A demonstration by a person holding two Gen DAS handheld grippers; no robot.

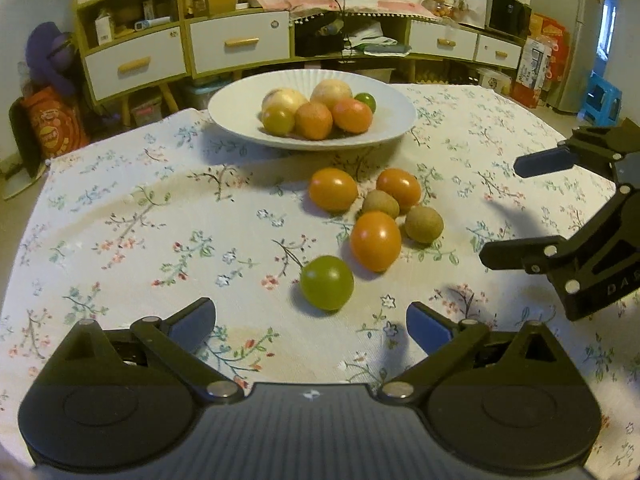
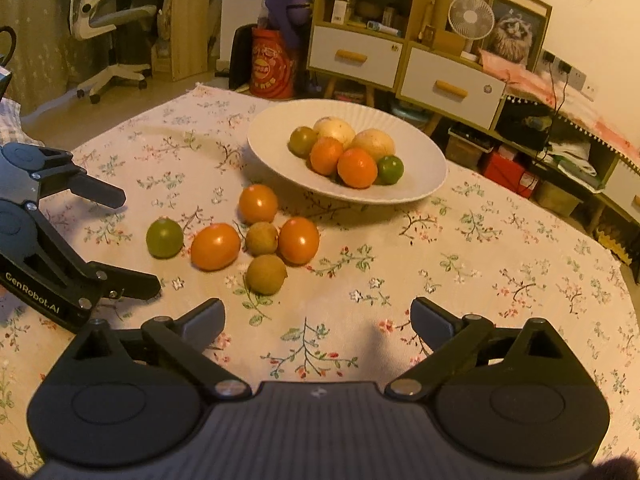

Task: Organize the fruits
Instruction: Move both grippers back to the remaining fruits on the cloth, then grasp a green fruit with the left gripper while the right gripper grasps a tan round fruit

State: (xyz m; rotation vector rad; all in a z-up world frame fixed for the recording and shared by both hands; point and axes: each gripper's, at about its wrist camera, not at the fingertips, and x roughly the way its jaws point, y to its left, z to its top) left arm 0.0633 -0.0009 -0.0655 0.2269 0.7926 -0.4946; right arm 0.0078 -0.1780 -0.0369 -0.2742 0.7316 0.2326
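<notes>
— While hovering over tablecloth: left gripper, right gripper?
— Both spread wide, holding nothing.
— Fruits?
— 6 loose beside plate; nearest orange fruit lengthwise toward plate.

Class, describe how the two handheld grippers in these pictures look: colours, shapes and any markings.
Both are matte black, with a ribbed body, two round discs, silver pivot screws and angular linkage bars. The left gripper has blue finger pads; its side reads "GenRobot.AI" in white in the right wrist view. The right gripper has grey-looking pads; its side shows the letters "DAS". No cables or sleeves show.
</notes>
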